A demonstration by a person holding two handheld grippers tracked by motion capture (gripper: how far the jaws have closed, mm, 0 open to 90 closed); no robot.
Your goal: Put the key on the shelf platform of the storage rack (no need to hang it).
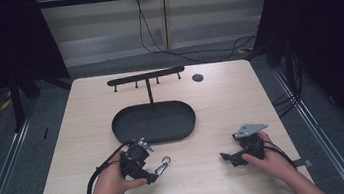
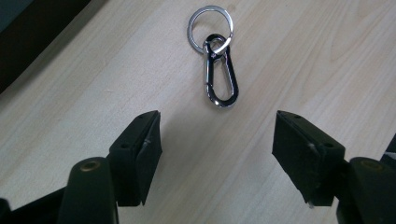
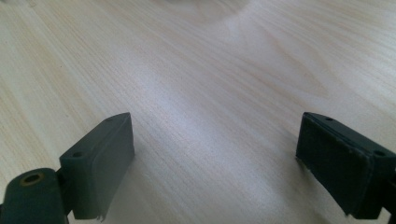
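Observation:
A silver carabiner with a key ring [image 2: 219, 74] lies flat on the light wooden table, just ahead of my left gripper [image 2: 217, 123]. Its two black jaws stand apart with only bare wood between them, the clip beyond their tips. From above, the carabiner [image 1: 163, 165] lies just right of the left gripper [image 1: 149, 173], held low over the table near the front left. My right gripper [image 1: 229, 159] rests at the front right, pointing left. In its own view the right gripper [image 3: 215, 128] is wide open over bare wood.
A black oval tray [image 1: 120, 130] sits in the table's middle, behind the left gripper. A black T-shaped rack with small hooks [image 1: 146, 75] rises from the tray's far side. A round cable hole [image 1: 197, 77] is at the back right. Cables trail on the floor beyond.

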